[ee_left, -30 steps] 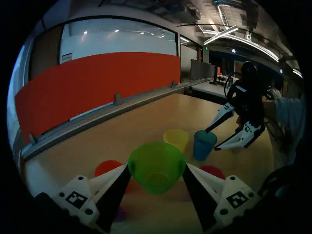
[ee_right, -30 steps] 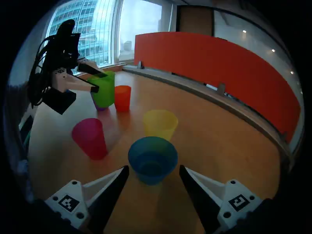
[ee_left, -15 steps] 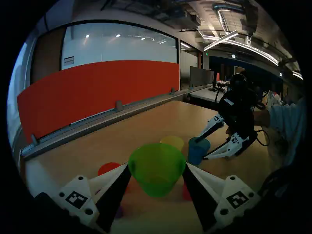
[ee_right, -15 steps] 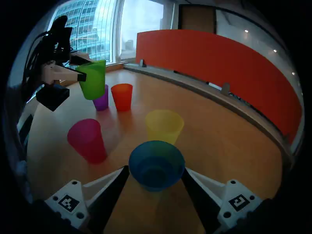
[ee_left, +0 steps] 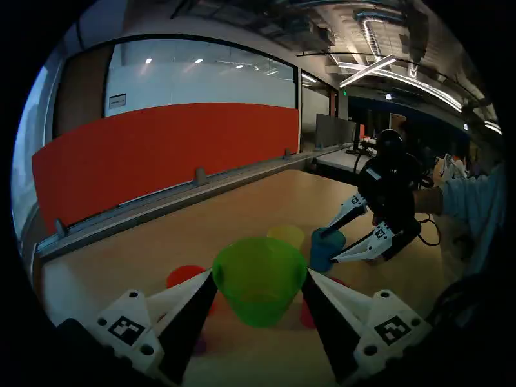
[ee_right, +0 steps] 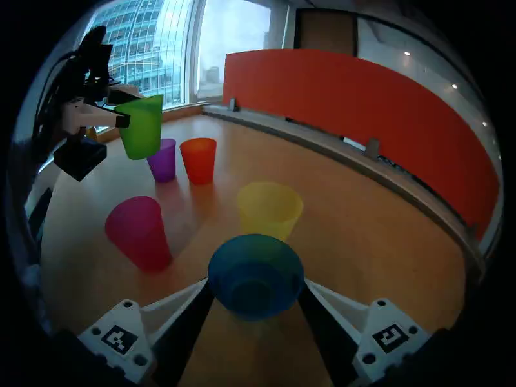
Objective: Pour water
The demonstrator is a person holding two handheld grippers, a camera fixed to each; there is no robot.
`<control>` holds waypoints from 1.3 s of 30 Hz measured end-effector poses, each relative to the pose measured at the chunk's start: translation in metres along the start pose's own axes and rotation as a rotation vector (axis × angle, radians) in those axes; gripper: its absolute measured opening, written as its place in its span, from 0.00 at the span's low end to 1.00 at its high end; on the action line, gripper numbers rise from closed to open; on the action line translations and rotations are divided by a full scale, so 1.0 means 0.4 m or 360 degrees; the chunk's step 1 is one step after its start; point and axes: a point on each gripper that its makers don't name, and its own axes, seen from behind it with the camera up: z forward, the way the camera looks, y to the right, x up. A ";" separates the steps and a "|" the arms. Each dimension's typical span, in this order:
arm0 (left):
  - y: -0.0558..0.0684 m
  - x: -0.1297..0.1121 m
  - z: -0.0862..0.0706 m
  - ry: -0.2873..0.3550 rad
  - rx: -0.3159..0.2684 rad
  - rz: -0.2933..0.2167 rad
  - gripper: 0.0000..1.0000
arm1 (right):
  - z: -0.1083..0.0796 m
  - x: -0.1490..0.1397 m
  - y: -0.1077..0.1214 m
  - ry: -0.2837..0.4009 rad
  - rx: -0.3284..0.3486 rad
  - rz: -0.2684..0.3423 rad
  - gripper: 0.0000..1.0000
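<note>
The left hand-held gripper (ee_left: 258,273) is closed on the green cup (ee_left: 259,293), held above the surface (ee_right: 367,219); the right hand-held gripper (ee_right: 255,285) is closed on the blue cup (ee_right: 255,271), with the yellow cup (ee_right: 269,208) seen just beyond at 12 o'clock

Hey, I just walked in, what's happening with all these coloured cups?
A person is working a pair of handheld tongs in each hand over a wooden table. The left tongs grip a green cup, held upright in the air above the table. The right tongs clamp a blue cup, also upright. A yellow cup, an orange cup, a purple cup and a pink cup stand on the table. Neither held cup is tipped, so no pouring is under way.
</note>
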 end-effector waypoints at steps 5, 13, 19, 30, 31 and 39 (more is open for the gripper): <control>0.001 -0.002 -0.006 0.0009 0.0005 -0.0003 0.88 | 0.000 0.004 -0.004 0.0029 -0.0003 0.0002 0.90; 0.000 -0.009 -0.018 0.0018 0.0017 -0.0013 0.88 | -0.018 0.043 -0.012 0.0124 -0.0014 0.0007 0.90; 0.001 0.002 -0.031 0.0050 0.0026 -0.0021 0.88 | -0.049 0.095 -0.016 0.0230 -0.0027 0.0012 0.89; 0.008 0.011 -0.056 0.0095 0.0043 -0.0012 0.88 | -0.116 0.210 -0.041 0.0435 -0.0033 0.0010 0.89; 0.008 0.010 -0.057 0.0099 0.0043 -0.0015 0.88 | -0.122 0.221 -0.044 0.0455 -0.0034 0.0006 0.89; 0.017 0.005 -0.068 0.0136 0.0044 -0.0022 0.88 | -0.163 0.289 -0.053 0.0586 -0.0040 0.0011 0.89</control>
